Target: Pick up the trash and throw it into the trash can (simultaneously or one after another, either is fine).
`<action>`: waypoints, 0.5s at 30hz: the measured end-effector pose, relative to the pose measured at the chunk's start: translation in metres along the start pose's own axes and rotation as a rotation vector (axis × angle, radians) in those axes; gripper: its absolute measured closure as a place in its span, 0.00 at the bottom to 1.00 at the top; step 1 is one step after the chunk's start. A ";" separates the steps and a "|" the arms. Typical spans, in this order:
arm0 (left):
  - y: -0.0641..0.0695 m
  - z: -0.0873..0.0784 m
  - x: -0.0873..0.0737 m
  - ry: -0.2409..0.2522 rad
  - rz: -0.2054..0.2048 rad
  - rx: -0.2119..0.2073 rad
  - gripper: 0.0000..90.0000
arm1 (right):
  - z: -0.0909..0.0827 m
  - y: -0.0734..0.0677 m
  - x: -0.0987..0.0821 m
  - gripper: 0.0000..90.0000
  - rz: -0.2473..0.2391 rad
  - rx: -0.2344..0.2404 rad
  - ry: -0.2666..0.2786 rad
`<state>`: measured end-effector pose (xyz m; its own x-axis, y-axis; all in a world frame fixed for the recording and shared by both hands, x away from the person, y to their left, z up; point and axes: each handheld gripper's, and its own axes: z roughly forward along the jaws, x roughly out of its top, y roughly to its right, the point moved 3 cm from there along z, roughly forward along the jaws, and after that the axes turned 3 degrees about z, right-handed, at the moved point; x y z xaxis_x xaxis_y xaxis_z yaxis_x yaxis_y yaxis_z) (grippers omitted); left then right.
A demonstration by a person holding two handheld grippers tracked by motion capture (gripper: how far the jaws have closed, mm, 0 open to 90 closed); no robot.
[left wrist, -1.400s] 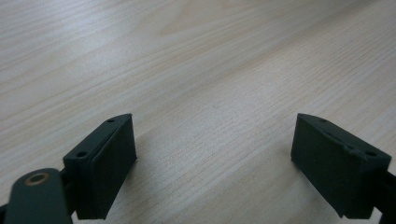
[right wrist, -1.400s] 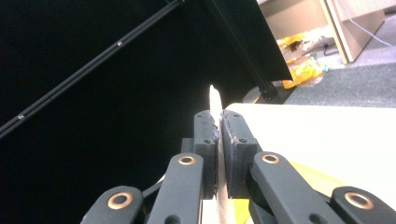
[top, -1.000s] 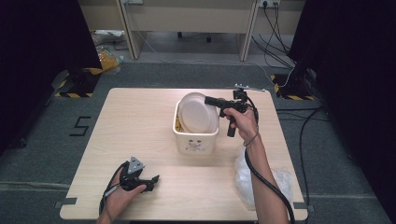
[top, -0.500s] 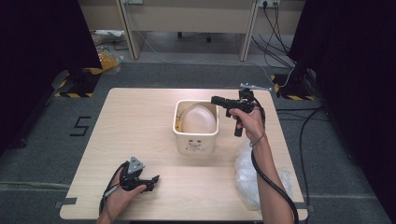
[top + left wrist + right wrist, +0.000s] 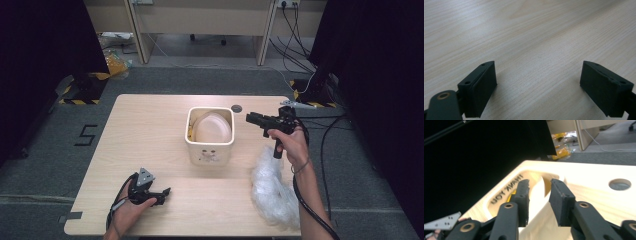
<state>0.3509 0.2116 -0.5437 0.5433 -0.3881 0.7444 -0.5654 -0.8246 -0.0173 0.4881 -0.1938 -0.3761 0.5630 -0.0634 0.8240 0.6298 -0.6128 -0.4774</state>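
Now the right hand-held gripper (image 5: 251, 118) hangs level just beside the right rim of the cream square plastic bin (image 5: 210, 150), at about three o'clock from it, pointing toward nine o'clock; its jaws have just been opening and stand partly spread with nothing pinched between them, though in the right gripper view (image 5: 539, 195) the white rounded paper plates (image 5: 537, 192) show through the gap, farther off. Those plates (image 5: 213, 127) lie tilted inside the bin, leaning toward its far wall, and the bin stands near the middle of the pale wooden bench (image 5: 145, 130), with a printed face on its near wall. At about five o'clock from the bin, under the right forearm, a crumpled clear plastic bag (image 5: 272, 190) rests on the bench near its front right edge. The left hand-held gripper (image 5: 162, 192) lies low on the bench at about seven o'clock from the bin, well apart from it; in the left gripper view (image 5: 539, 85) its jaws are spread wide over bare wood. A round dark cable hole (image 5: 236, 108) sits at one o'clock from the bin.
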 end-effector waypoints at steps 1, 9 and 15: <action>0.000 0.000 0.000 0.000 0.000 0.000 0.14 | -0.004 0.000 -0.003 0.71 -0.004 -0.009 -0.006; 0.000 0.000 0.000 0.000 -0.001 0.001 0.14 | -0.026 0.004 -0.026 0.63 -0.020 -0.054 -0.033; 0.000 0.000 0.000 0.000 -0.001 0.001 0.14 | -0.036 0.002 -0.037 0.58 -0.052 -0.099 -0.049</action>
<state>0.3509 0.2116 -0.5437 0.5439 -0.3879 0.7442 -0.5647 -0.8251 -0.0174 0.4493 -0.2213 -0.3971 0.5575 0.0074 0.8301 0.6042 -0.6894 -0.3997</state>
